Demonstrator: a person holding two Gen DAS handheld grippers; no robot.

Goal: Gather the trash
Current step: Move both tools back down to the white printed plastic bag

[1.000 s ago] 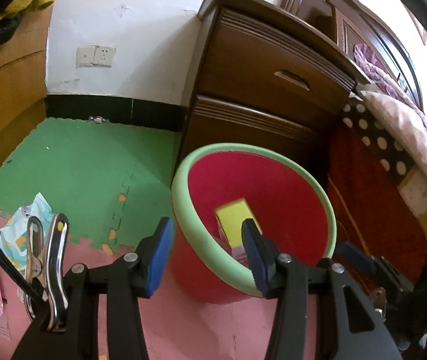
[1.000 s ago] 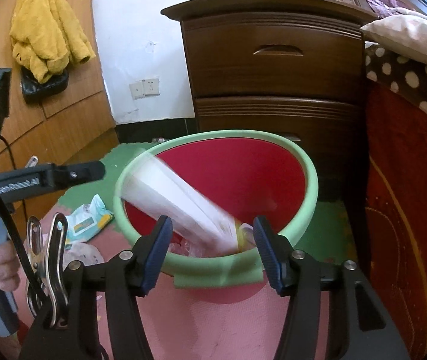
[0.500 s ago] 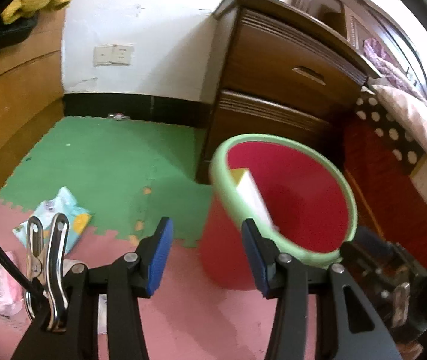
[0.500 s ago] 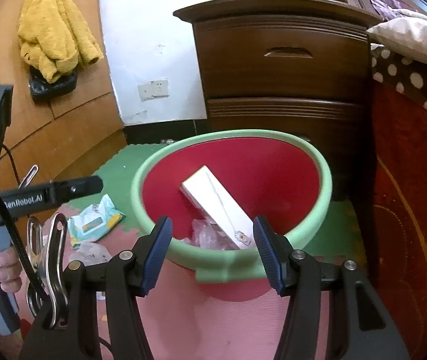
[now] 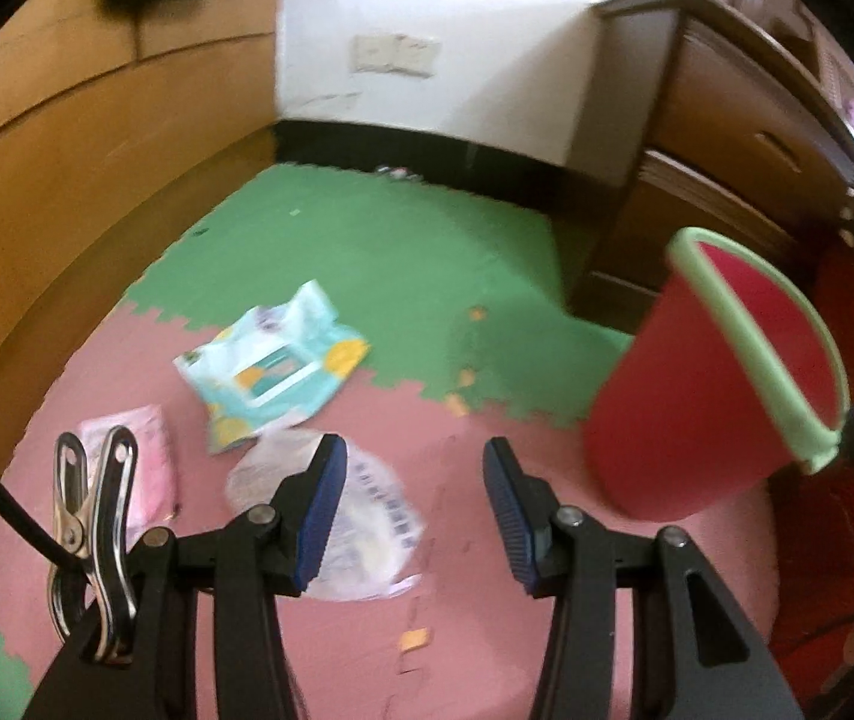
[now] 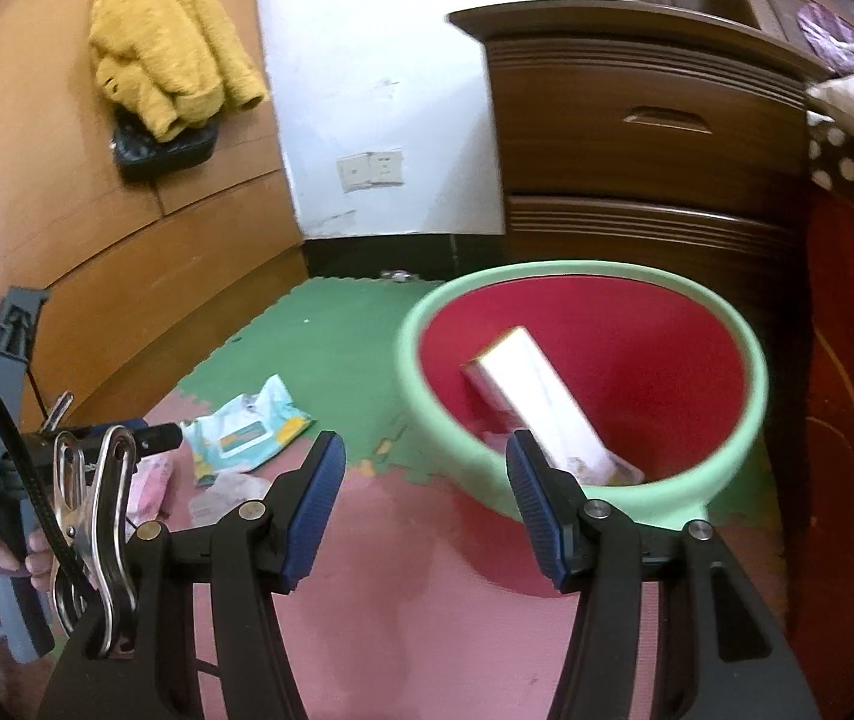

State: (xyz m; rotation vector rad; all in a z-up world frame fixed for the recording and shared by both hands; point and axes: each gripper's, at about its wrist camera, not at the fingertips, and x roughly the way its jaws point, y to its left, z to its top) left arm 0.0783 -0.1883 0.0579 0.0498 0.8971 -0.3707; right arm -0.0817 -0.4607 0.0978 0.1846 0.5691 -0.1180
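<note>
- Trash lies scattered on the foam floor mat (image 5: 403, 252): a teal wet-wipes packet (image 5: 274, 366) straddles the seam between green and pink tiles, its long axis running from near-left to far-right.
- Just in front of it, a crumpled clear plastic wrapper (image 5: 367, 534) with a barcode rests on the pink tiles, partly behind the left gripper's fingers.
- A pink packet (image 5: 148, 468) lies flat to the left of the wrapper, near but apart from it.
- Left gripper (image 5: 412, 510) hangs over the wrapper with jaws spread and nothing between them.
- Right gripper (image 6: 427, 507) is likewise spread wide and empty, in front of the bin.
- Red bin with a green rim (image 6: 583, 282) stands upright beside the dark wooden dresser (image 6: 649, 138).
- Inside, a white carton (image 6: 538, 402) leans against the wall, long axis tilted, upper end pointing away toward the left; blurred scraps sit under it.
</note>
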